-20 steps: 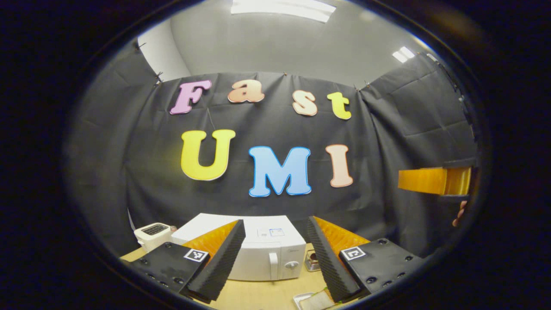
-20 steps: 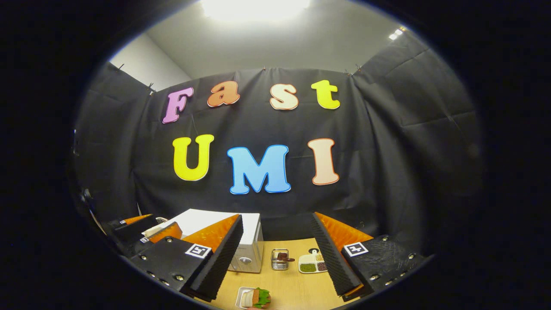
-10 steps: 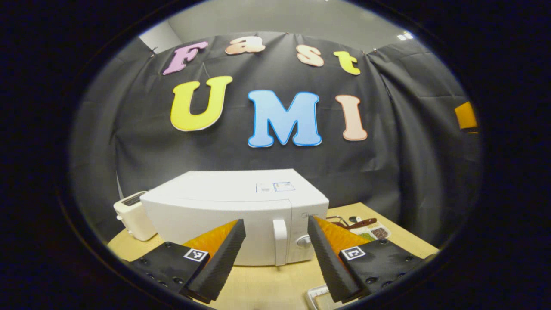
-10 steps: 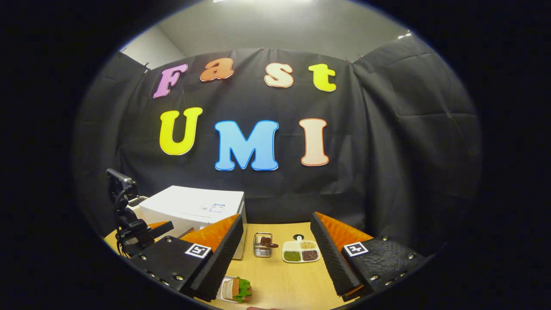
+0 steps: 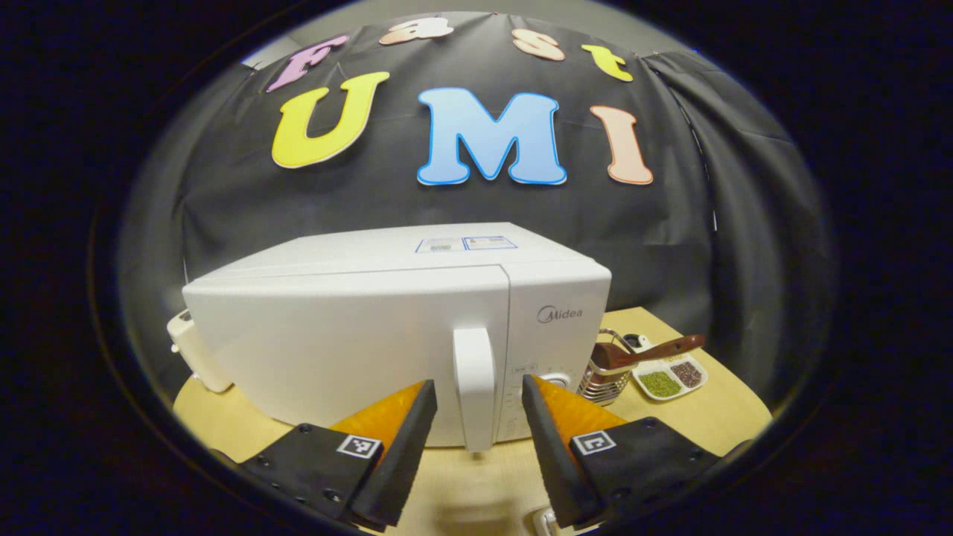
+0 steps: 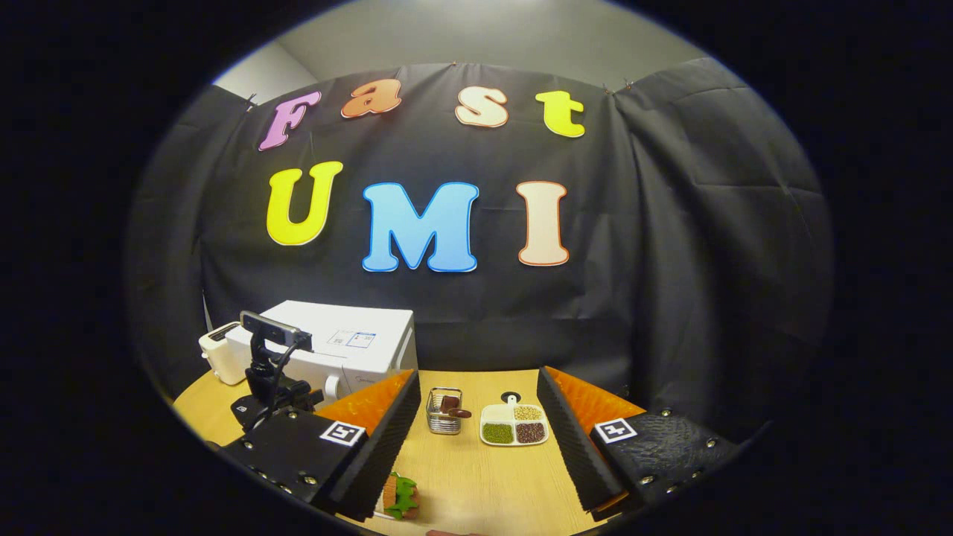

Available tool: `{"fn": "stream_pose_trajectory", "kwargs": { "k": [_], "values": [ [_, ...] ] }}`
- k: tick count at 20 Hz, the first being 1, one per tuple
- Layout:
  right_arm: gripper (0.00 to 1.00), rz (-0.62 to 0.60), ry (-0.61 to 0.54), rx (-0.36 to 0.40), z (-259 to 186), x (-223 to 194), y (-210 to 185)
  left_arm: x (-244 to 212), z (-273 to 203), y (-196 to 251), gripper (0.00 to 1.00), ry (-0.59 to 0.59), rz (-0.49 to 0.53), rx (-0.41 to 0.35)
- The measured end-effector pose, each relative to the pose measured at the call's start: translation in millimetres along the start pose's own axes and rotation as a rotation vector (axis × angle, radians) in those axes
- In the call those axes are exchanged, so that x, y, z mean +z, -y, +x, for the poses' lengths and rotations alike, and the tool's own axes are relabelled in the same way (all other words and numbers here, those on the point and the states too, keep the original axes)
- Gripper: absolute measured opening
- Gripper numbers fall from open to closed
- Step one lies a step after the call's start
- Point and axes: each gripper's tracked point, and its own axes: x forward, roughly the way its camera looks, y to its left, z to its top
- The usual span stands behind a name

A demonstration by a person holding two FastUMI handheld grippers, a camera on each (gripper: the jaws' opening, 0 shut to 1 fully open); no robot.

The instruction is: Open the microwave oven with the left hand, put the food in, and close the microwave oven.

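Closer than half a second ago: the left gripper [image 5: 472,417] has advanced on the microwave oven [image 5: 357,335], which now looms larger in the left gripper view.

Microwave oven: white, door shut, standing on the wooden table [image 5: 715,417] against the black cloth wall. Its long axis runs left to right across the left gripper view, front face toward that gripper. The vertical door handle [image 5: 474,387] is at the front, right of the door and left of the control panel.

Writing: the brand "Midea" [image 5: 560,314] is printed on the front, top of the control panel. Two small stickers [image 5: 465,243] lie on the microwave's top; their text is too small to make out.

Left gripper: jaws wide apart, holding nothing, one finger on either side of the door handle, not touching it.

Right gripper [image 6: 478,424]: jaws wide apart, empty, well to the right of the microwave and back from it.

Food [image 6: 400,497]: a sandwich with green leaf on a small tray, on the table in front of the microwave and to its right, by the right gripper's left finger.

Other items, by the microwave:
- white toaster [image 6: 220,350], just beside its left end;
- wire basket [image 6: 444,411] with a brown-handled utensil, to its right;
- divided dish [image 6: 514,430] of green and dark grains, right of the basket.
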Motion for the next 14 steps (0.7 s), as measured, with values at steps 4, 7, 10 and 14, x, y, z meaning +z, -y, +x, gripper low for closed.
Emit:
{"fn": "stream_pose_trajectory", "kwargs": {
  "k": [4, 7, 10, 14],
  "values": [
    [0.96, -0.049, -0.034, -0.014, 2, -9, 1, -4, 0, 0, 0.28, -0.028, 0.009, 0.035],
    [0.96, -0.047, -0.027, -0.003, 1, -6, -4, -4, 0, 0, 0.21, -0.039, 0.02, 0.027],
    [0.96, -0.037, -0.029, 0.013, 2, -8, -10, -5, 1, 0, 0.09, -0.045, 0.033, -0.001],
    [0.96, -0.024, -0.03, 0.013, -3, -9, -11, -4, -1, 0, 0.06, -0.06, 0.035, -0.043]
  ]
}}
